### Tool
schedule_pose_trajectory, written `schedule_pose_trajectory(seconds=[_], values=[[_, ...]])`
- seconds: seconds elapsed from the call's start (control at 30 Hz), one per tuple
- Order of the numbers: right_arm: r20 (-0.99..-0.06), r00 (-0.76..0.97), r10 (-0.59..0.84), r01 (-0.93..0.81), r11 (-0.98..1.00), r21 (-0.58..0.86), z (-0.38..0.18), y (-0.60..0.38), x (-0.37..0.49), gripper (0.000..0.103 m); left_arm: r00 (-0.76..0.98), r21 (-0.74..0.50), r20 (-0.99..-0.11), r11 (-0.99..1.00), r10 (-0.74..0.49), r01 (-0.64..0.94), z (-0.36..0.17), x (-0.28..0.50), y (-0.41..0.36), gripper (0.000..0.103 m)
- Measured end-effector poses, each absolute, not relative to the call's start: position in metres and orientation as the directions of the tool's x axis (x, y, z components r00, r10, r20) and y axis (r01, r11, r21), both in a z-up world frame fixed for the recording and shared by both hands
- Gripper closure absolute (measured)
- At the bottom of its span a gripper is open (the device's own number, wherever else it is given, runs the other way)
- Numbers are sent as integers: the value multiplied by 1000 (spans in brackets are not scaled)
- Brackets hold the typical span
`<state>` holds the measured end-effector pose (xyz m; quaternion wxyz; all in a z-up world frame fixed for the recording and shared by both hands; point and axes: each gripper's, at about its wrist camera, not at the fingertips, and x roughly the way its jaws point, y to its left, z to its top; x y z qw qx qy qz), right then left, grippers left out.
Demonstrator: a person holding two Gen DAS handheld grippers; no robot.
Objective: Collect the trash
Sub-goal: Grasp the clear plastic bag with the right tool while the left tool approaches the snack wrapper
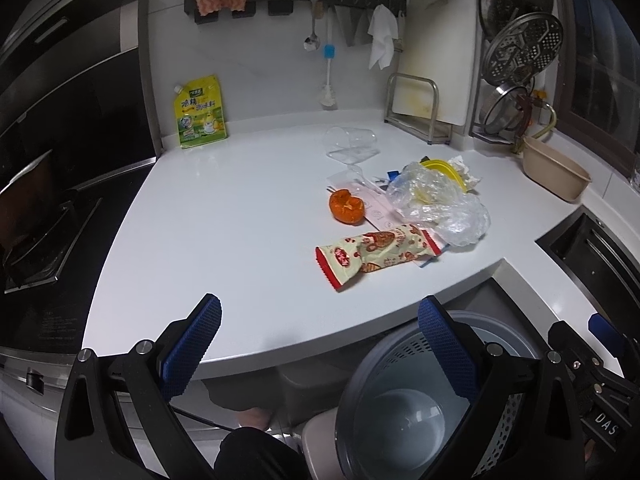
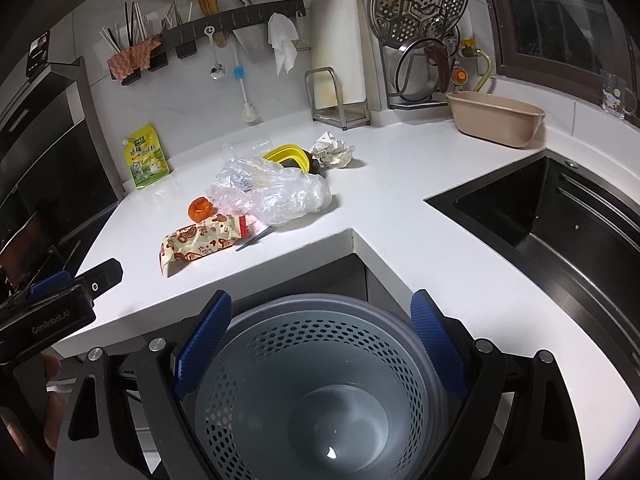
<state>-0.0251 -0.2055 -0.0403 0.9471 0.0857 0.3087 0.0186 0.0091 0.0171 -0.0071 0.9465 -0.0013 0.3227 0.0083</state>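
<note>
Both claws, the left gripper (image 1: 320, 344) and the right gripper (image 2: 320, 340), gape wide and hold nothing. The snack wrapper (image 1: 376, 254) lies nearest the counter's edge, above the empty bin (image 2: 316, 392); best pinch its crinkled middle first.

Dim, cool overhead light; soft glare on the countertop (image 1: 248, 208) — fisheye-bent, dark-vignetted edges.

yellow seasoning pouch (image 1: 201, 112) leans on the wall; beige basin (image 2: 496, 118) near black sink (image 2: 560, 216)
</note>
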Motion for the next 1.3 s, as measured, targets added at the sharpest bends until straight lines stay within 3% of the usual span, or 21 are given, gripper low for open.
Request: schedule_pose_trajectory(seconds=[0.37,0.47,0.7,1.23,1.27,1.3], values=[[-583,799,149,-46,981,188,-42,-205,41,16,816,43,-576,999,37,-15,-14,47,19,6],[-584,803,119,-52,990,131,-40,-197,64,16,817,65,-575,998,43,-7,-18,57,14,6],[-586,797,145,-84,988,130,-39,-193,109,16,805,4,-593,999,-32,42,-28,75,13,6],[-637,760,126,-117,992,57,-58,-180,155,17,786,-12,-617,999,-47,51,-43,91,12,6],[-635,762,127,-121,991,54,-59,-180,155,22,785,-13,-617,998,-50,53,-44,91,11,6],[-635,762,129,-125,991,51,-59,-180,154,34,786,-12,-616,998,-52,56,-44,92,10,6]])
